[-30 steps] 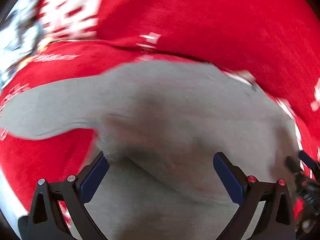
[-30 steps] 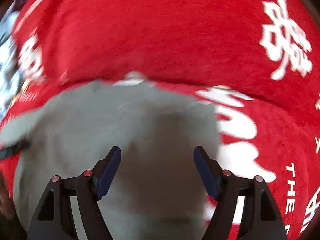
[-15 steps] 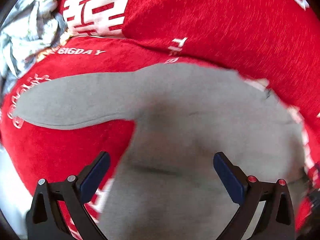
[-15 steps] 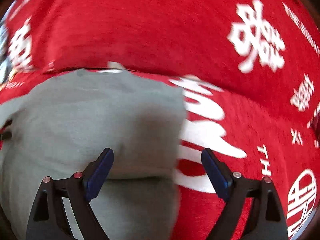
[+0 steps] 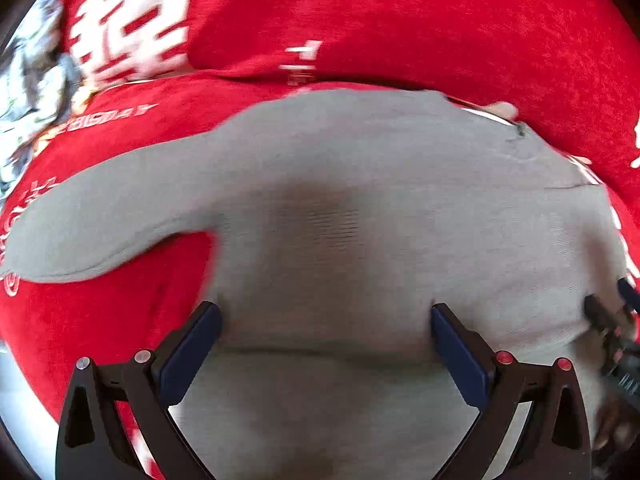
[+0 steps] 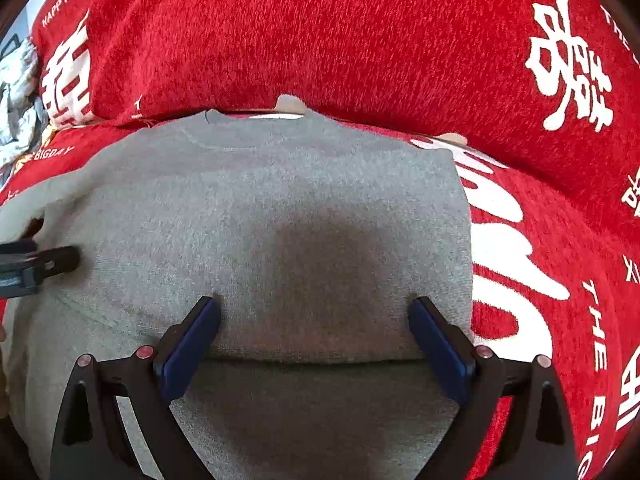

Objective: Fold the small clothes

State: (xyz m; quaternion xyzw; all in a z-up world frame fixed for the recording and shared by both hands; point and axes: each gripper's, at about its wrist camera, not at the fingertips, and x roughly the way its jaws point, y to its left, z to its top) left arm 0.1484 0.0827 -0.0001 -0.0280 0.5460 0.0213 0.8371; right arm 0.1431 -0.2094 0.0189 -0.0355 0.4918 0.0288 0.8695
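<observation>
Right gripper [image 6: 314, 322] jaws just widened, nothing gripped; left gripper [image 5: 326, 326] open, empty. Grey knit sweater [image 6: 280, 208] lies flat, bottom folded up, on red plush cover [image 6: 340, 40] reading "THE BIGDAY", "HAPPY WEDD".

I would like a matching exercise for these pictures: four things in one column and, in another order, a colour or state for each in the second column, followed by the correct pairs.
Column one:
1. sweater
2. blanket
3. right gripper
4. sweater's sleeve

Column two:
A. red with white lettering
B. stretched out to the side, in the left wrist view
C. grey, lower part folded up
D. jaws wide open over the fabric, just been opening

Pairs: 1-C, 2-A, 3-D, 4-B
</observation>
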